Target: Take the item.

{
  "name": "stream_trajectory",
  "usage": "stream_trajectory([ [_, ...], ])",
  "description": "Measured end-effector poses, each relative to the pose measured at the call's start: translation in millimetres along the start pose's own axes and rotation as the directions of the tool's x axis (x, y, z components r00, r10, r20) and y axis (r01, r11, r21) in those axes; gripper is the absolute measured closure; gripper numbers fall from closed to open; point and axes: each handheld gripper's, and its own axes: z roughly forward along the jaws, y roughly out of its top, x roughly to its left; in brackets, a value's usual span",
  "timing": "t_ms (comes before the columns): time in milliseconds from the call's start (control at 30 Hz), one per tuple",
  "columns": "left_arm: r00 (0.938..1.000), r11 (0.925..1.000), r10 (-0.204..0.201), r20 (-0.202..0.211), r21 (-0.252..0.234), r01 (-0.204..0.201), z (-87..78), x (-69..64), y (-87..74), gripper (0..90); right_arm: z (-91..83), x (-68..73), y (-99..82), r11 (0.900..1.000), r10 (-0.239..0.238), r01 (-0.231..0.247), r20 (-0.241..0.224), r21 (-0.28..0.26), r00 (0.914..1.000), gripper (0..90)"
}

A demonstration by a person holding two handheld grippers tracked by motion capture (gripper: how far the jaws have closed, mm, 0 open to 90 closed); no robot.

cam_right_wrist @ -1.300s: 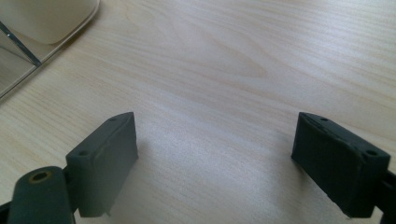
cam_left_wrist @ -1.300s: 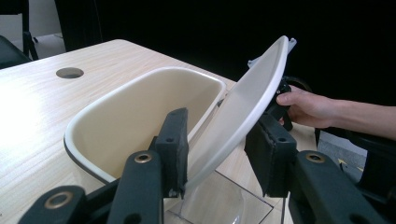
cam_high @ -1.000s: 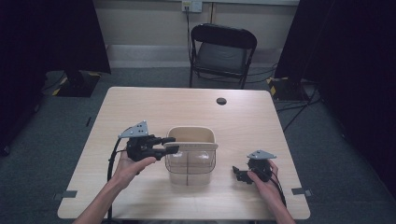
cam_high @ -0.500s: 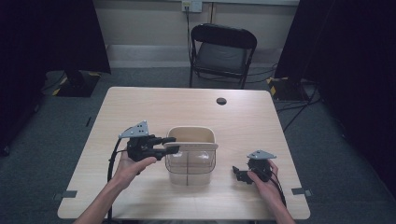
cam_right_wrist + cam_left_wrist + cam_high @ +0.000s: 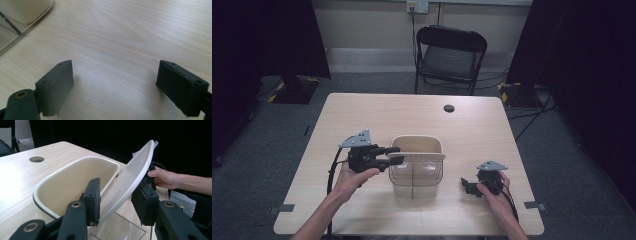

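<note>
A clear plastic bin with a cream rim stands at the middle of the table. Its cream swing lid is tipped up on edge over the opening, seen from above as a thin strip. My left gripper reaches in from the bin's left and is shut on that lid; in the left gripper view the pads sit on either side of the lid's lower part. My right gripper rests on the table to the right of the bin, open, with only bare wood between its pads.
A round cable hole lies in the table's far side. A black folding chair stands beyond the table. The bin's corner is close on the upper left in the right gripper view. The table's front edge is near both forearms.
</note>
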Motion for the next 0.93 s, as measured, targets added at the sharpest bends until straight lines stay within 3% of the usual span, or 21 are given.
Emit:
stream_trajectory([
  [933,1.0000,1.0000,-0.004,0.005,-0.004,0.005,1.3,0.4,0.0,58.8,0.1,-0.2,0.2,1.0000,0.000,0.000,-0.001,0.001,1.0000,13.3],
])
